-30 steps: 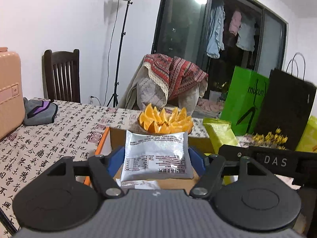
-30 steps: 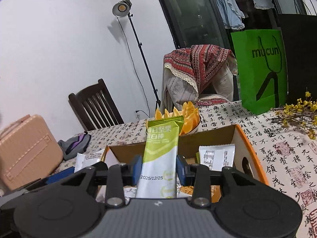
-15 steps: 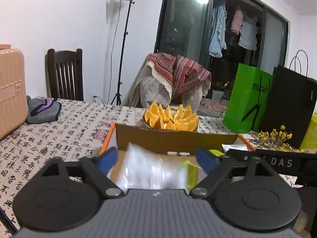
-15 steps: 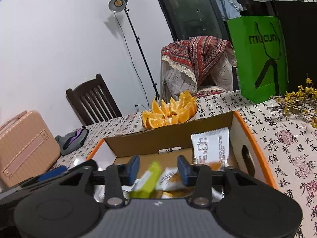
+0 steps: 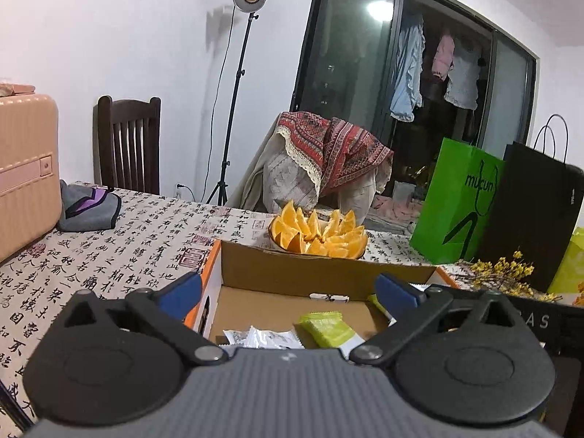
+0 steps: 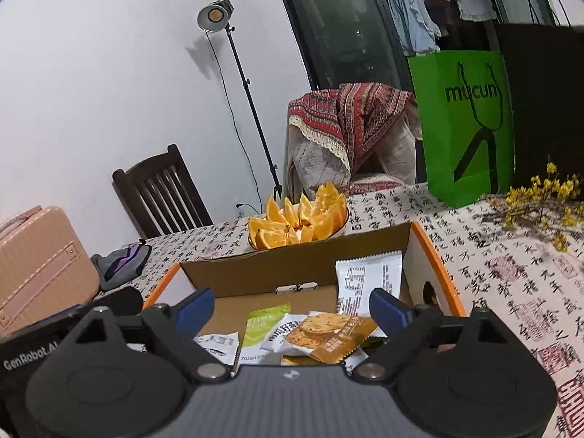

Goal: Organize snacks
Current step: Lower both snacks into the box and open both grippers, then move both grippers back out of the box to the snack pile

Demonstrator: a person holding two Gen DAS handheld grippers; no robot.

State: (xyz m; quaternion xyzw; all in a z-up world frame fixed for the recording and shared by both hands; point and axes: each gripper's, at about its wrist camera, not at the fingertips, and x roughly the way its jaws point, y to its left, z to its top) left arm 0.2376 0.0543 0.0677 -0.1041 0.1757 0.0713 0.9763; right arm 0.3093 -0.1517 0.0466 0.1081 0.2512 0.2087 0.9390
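Note:
A cardboard box (image 5: pixel 292 273) with an orange rim stands on the table right in front of both grippers. My left gripper (image 5: pixel 290 290) hangs over its near edge, jaws opening wide with nothing between them. Below it a silver packet (image 5: pixel 266 337) and a green packet (image 5: pixel 328 328) lie on the box floor. My right gripper (image 6: pixel 292 306) is over the same box (image 6: pixel 292 266), jaws opening, holding nothing. Under it lie the green bar (image 6: pixel 262 325), an orange-brown packet (image 6: pixel 328 335) and a white packet (image 6: pixel 219 343). Another white packet (image 6: pixel 365 281) leans against the right wall.
A bowl of orange wedges (image 5: pixel 317 233) sits just behind the box. A green paper bag (image 5: pixel 456 200), a black bag (image 5: pixel 529 211) and yellow flowers (image 6: pixel 540 197) stand to the right. A pink suitcase (image 5: pixel 25 168) and a grey pouch (image 5: pixel 87 208) are on the left.
Both grippers have opened. The silver packet dropped from the left gripper into the box, and the green bar fell from the right gripper into it.

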